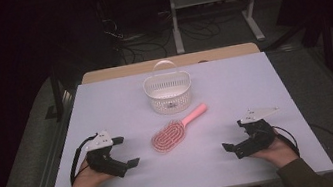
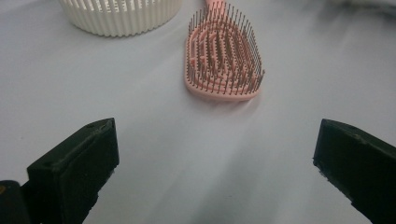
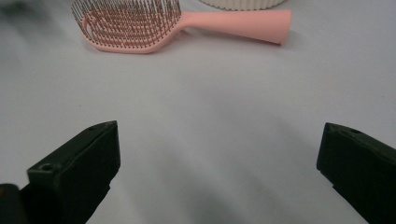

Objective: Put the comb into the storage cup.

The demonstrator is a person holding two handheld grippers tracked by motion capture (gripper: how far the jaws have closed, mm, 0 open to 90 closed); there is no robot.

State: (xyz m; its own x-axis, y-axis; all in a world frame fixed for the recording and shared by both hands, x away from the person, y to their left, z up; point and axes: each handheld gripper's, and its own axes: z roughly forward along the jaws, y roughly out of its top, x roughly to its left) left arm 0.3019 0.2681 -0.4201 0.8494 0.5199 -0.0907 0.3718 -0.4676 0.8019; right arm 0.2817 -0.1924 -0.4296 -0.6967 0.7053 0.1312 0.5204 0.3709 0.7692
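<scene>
A pink hairbrush (image 1: 175,131) lies flat on the white table (image 1: 254,84), bristles up, about in the middle; its handle points up and to the right, toward the far side. A white basket (image 1: 168,92) with a handle stands just behind the brush, near it but not touching. The left gripper (image 1: 124,153) rests low at the left of the brush, held in a hand (image 1: 84,180); its jaws stand wide apart with nothing between them. The right gripper (image 1: 234,136) rests at the right of the brush, also held in a hand (image 1: 277,152); its jaws are wide apart too, holding nothing. Both grippers point toward the brush, each well apart from it.
</scene>
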